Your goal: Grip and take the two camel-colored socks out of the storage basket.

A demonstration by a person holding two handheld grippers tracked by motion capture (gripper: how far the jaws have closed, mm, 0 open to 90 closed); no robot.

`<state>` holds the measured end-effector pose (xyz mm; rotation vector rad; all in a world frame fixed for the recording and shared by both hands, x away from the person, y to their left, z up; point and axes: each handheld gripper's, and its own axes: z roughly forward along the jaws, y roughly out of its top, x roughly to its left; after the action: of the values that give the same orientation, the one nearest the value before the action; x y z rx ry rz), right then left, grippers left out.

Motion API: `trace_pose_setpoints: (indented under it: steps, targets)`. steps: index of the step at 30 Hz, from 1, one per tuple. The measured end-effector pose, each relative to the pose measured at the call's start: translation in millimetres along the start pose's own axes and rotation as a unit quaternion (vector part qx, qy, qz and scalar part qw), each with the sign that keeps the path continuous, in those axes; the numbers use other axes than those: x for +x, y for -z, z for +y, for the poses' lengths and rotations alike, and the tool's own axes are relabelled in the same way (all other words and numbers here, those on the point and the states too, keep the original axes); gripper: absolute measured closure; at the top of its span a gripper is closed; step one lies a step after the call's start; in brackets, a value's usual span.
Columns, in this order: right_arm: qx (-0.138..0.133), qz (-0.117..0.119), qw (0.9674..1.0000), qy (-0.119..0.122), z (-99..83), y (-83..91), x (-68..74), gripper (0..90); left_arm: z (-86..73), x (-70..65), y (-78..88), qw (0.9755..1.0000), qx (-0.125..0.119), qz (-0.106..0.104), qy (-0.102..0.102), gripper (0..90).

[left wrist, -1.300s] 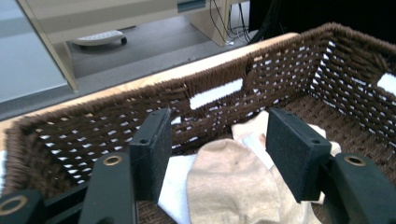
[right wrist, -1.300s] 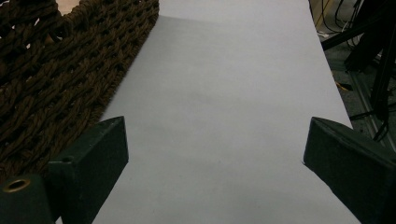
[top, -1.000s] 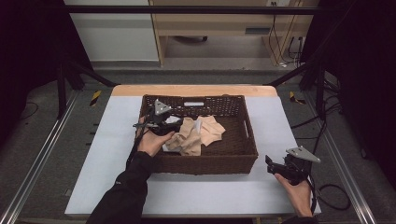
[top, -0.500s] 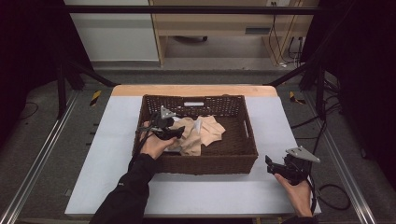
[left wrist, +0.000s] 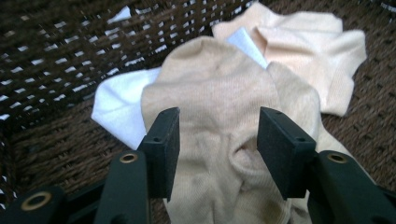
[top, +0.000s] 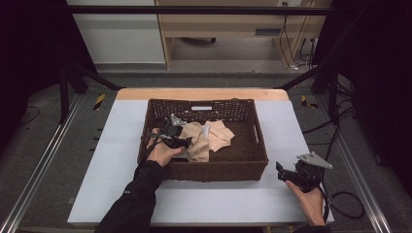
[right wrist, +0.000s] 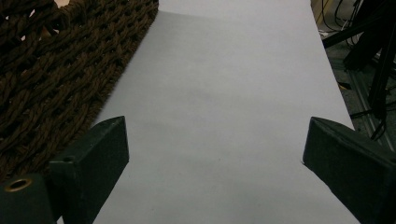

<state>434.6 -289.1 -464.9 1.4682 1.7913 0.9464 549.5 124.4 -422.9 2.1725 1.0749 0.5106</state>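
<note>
**Left claw closes in on the beige sock**

The left gripper (left wrist: 218, 140) sits low inside the wicker basket (top: 252, 167), near its left wall, and its jaws have just been closing — they now straddle the nearest beige sock (left wrist: 219, 93), with fabric bunched between the pads. The pads stand about halfway in and look close to the cloth on both sides, but a firm pinch is not yet plain, so I judge the grasp as forming, not made. The sock lies in the left half of the basket, over a white piece (left wrist: 119, 109), with a paler sock (left wrist: 322, 56) beyond it toward the middle.

Against the earlier frames, the left hand has dropped a little toward the basket's near-left corner and onto the pile. The right gripper (right wrist: 215, 154) is unchanged — wide open, empty, resting over the table (top: 121, 194) by its near-right corner.
</note>
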Motion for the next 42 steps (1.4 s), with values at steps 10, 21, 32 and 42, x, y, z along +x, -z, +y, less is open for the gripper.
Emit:
trace_pose_setpoints:
  steps: [10, 21, 32, 42]
  targets:
    - [0.001, 0.0, 1.0, 0.0, 0.0, -0.2, 0.2, 7.4, -0.9, -0.8, -5.3, 0.9994, 0.03, -0.007, -0.015, 57.5]
    - [0.001, 0.003, 1.0, -0.001, -0.1, 0.4, 0.5, 8.3, 0.0, -0.2, -2.6, 0.9984, 0.048, -0.017, -0.024, 82.7]
    - [0.0, 0.002, 1.0, -0.002, 0.0, 1.2, -0.3, 8.5, -0.3, 3.6, 12.6, 0.9996, -0.021, -0.018, -0.008, 86.8]
    - [0.001, 0.001, 1.0, -0.001, 0.1, 1.3, -0.6, 8.5, 2.8, 5.5, 25.1, 0.9958, -0.09, -0.017, 0.007, 87.5]
